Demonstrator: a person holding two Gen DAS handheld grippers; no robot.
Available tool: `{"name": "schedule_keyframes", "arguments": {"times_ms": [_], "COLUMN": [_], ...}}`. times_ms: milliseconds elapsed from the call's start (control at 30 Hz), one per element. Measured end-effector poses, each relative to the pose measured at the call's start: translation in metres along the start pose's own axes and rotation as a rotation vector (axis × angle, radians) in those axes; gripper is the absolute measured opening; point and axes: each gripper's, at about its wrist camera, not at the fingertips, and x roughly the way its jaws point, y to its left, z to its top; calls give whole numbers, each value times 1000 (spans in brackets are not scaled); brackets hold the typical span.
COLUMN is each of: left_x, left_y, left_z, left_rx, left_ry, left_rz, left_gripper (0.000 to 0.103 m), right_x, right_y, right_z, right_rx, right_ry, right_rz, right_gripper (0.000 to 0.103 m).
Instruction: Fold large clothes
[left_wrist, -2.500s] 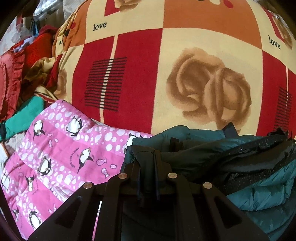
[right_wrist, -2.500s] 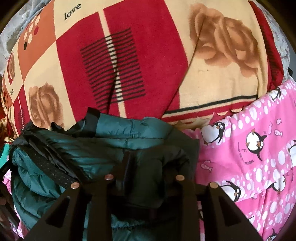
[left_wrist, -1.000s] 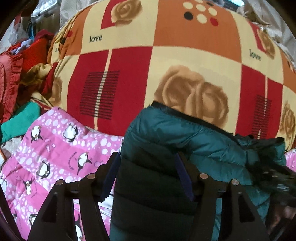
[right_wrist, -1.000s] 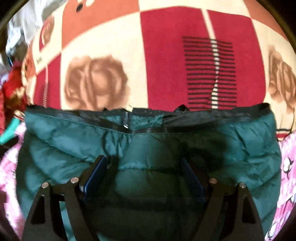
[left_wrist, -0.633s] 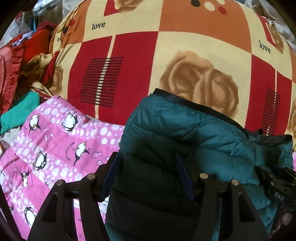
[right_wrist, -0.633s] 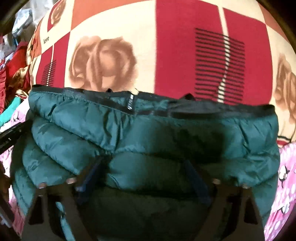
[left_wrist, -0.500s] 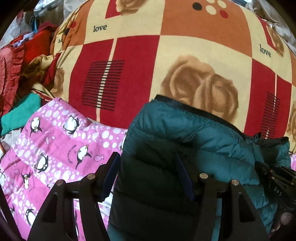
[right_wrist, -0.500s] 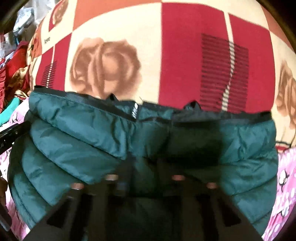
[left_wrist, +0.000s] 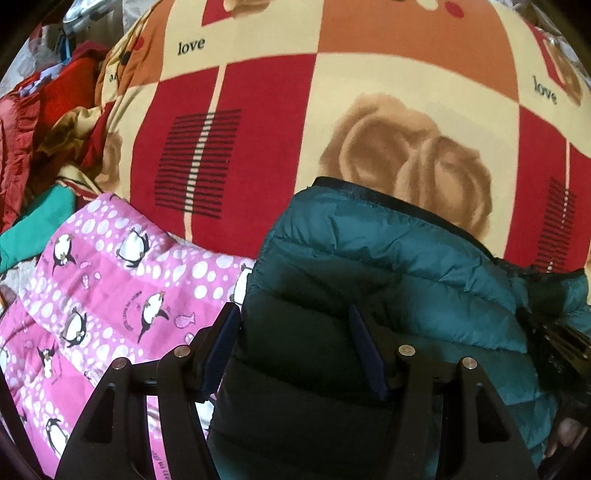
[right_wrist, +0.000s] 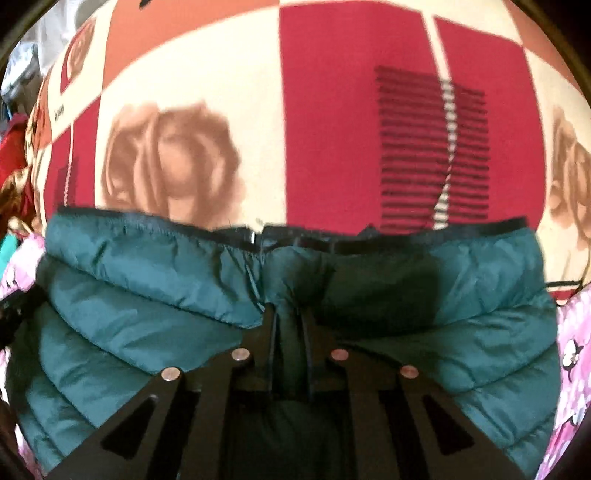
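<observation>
On my right wrist view, the right gripper (right_wrist: 288, 325) has its jaws clenched on a pinch of the teal puffer jacket (right_wrist: 155, 302), near the middle of its quilted body. My left gripper (left_wrist: 295, 339) is spread wide, straddling the jacket's (left_wrist: 388, 258) left edge without squeezing it. The jacket lies bunched across the rose-print blanket (left_wrist: 258, 122) and the pink penguin-print fabric (left_wrist: 110, 280), its black-trimmed hem (right_wrist: 424, 236) farthest from me.
</observation>
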Motion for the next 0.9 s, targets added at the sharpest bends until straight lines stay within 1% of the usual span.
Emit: {"name": "schedule_keyframes", "arguments": {"times_ms": [67, 100, 133, 167, 200, 267, 367, 433, 533, 600, 633, 700, 767, 900], "left_x": [3, 3, 3, 2, 1, 1, 3, 9, 23, 31, 35, 38, 41, 44], "left_y": [1, 2, 3, 3, 4, 4, 4, 2, 0, 2, 4, 5, 6, 4], "left_z": [-2, -3, -3, -1, 1, 5, 12, 15, 15, 13, 12, 10, 8, 6], "left_rx": [-2, -2, -2, -3, -5, -9, -13, -1, 16, 11, 1, -7, -10, 0], "left_ry": [5, 4, 4, 5, 3, -2, -14, -7, 31, 49, 52, 51, 48, 47], "left_rz": [-1, -4, -5, -6, -7, -6, 2, 22, 43, 38, 30, 21, 23, 37], "left_gripper": [37, 37, 37, 37, 37, 37, 37, 37, 37, 37, 37, 38, 39, 40], "right_x": [-7, -11, -18, -26, -33, -48, -54, -50, -37, -25, -19, -11, -5, 0], "right_y": [-3, -5, -9, -14, -19, -35, -60, -80, -112, -125, -132, -140, -147, -144], "right_z": [-1, -1, 0, 1, 1, 2, 10, 11, 6, 0, -4, -10, -16, -21], "right_rx": [7, 11, 18, 20, 17, 0, 16, 60, 105, 126, 151, 192, 216, 196], "right_ry": [1, 4, 6, -9, -23, -60, -79, -73, -28, 14, 26, 33, 45, 40], "right_rz": [39, 59, 84, 90, 85, 34, -37, -72, -115, -109, -83, -50, -35, -64], "right_gripper": [22, 30, 42, 50, 52, 53, 54, 54, 54, 54, 54, 54, 54, 54]}}
